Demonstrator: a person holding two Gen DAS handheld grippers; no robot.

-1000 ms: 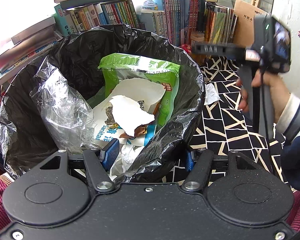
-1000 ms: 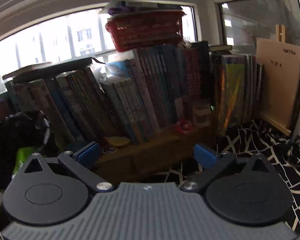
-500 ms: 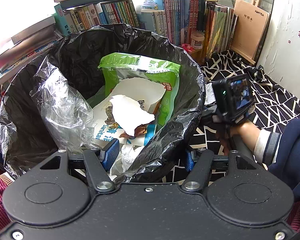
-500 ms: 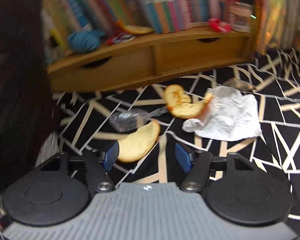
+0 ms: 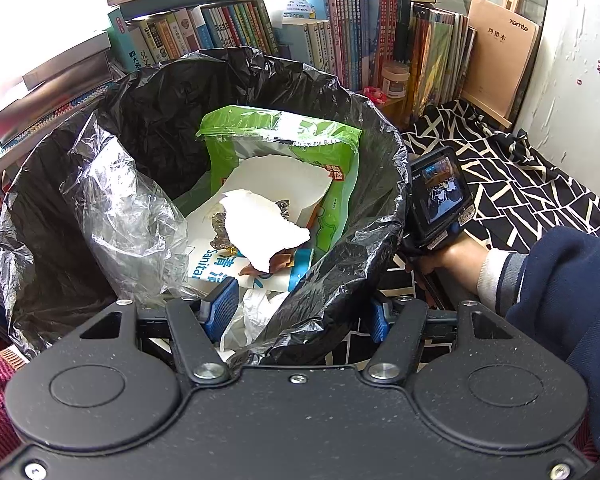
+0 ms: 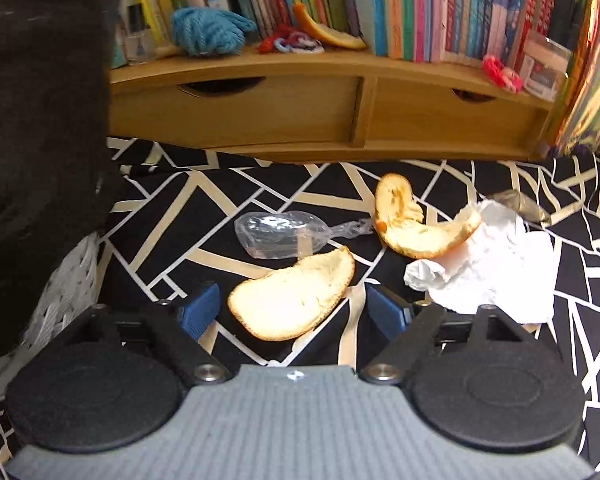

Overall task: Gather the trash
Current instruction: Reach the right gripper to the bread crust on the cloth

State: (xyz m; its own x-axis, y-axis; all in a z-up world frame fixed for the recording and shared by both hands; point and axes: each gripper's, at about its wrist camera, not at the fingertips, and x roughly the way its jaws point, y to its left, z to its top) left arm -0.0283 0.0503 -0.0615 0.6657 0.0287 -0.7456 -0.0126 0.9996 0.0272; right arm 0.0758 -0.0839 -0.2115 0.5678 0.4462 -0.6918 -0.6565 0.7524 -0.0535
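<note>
I see my left gripper clamped on the rim of the black bin bag. My right gripper has just been opening; its wide jaws straddle the nearest peel on the patterned cloth, untouched, with another peel and tissue beyond.

Blk bin bag, green wrapper, blk/cream geometric cloth, pale orange peel, white tissue.
</note>
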